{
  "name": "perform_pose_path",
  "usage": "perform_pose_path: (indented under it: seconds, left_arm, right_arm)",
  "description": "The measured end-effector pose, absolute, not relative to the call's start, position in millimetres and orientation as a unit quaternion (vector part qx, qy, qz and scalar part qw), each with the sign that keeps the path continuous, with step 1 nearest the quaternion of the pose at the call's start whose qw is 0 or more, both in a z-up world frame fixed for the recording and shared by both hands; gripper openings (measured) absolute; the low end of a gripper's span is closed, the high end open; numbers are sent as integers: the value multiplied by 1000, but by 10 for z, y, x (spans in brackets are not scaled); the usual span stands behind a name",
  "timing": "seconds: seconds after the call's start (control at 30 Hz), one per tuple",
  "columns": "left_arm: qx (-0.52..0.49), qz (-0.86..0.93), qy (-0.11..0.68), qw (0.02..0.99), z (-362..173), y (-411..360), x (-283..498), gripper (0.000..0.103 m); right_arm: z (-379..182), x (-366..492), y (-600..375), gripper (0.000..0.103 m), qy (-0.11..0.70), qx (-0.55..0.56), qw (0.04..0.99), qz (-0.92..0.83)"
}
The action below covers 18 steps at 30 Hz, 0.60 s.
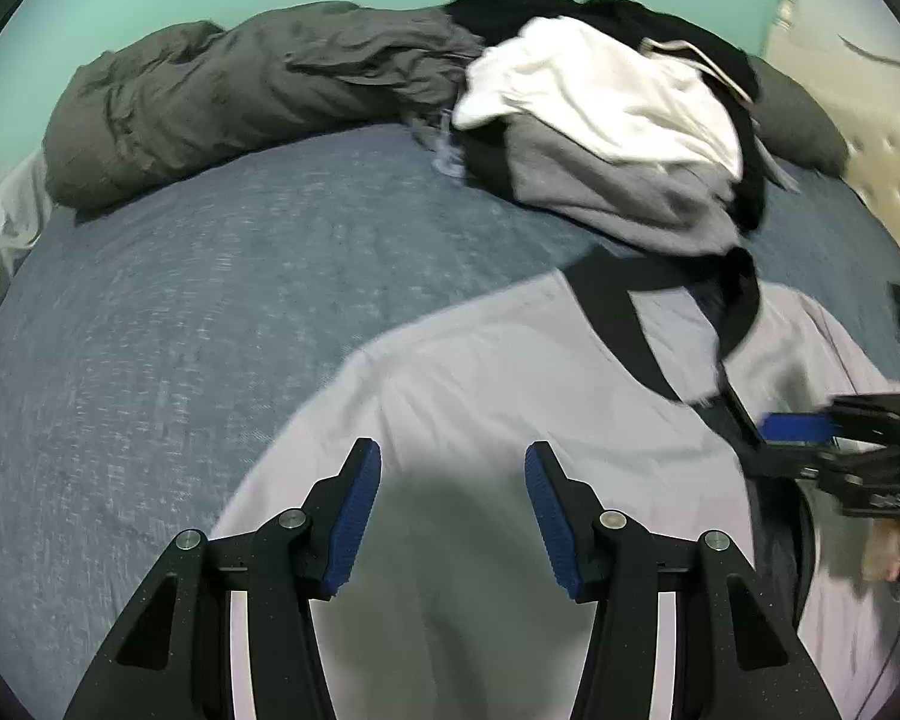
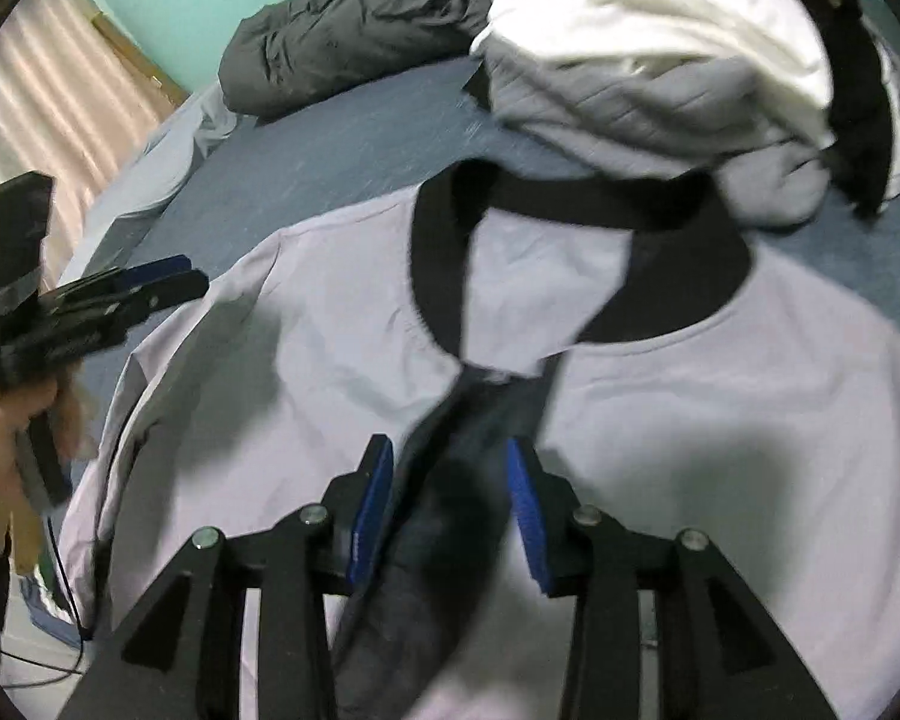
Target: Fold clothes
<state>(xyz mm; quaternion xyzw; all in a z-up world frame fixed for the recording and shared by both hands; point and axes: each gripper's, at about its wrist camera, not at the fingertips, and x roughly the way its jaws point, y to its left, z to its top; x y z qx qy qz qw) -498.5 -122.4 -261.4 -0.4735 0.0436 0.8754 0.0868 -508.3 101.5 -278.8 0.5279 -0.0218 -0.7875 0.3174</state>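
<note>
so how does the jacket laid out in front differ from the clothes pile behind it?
The pale lilac jacket is spread flat on the blue bed cover, front up and open down the middle; the clothes pile is heaped and crumpled. The jacket is a single garment with a black collar; the pile mixes white, grey and black pieces. Both grippers hang over the jacket, none over the pile. Both lie on the same bed.

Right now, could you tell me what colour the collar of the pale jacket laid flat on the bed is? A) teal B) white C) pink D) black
D: the pale jacket spread on the bed has a black collar ringing its neckline, plain in the right wrist view, just in front of the heap of clothes.
</note>
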Motion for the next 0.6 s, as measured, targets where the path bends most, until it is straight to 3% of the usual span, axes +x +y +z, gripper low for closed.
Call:
perform_pose_path:
  seconds: [0.1,0.17,0.2,0.27,0.43,0.6]
  left_arm:
    - [-475,873,38,99,-2608,-1199,-4915,54]
    - [-476,873,35,104,-2609,-1196,-4870,54]
    - [-477,872,35,106,-2612,-1202,-4849,54]
    - [-477,872,38,106,-2625,-1197,-4814,54]
    - [-474,874,34,103,-2666,-1216,-4756,54]
    - [-484,868,20,108,-2655,-1235,-4575,54]
  right_arm:
    - [-2964,-5127,886,40,-51,556,310,-770]
    - [-3044,-5161,851,25,-72,560,307,-766]
    - [-3056,-5177,838,11,-78,555,307,-769]
    - [-3039,-5191,805,4,-72,541,303,-782]
    - [-2883,-5172,703,3,3,489,276,-828]
    - [-3081,-5324,655,4,3,525,272,-806]
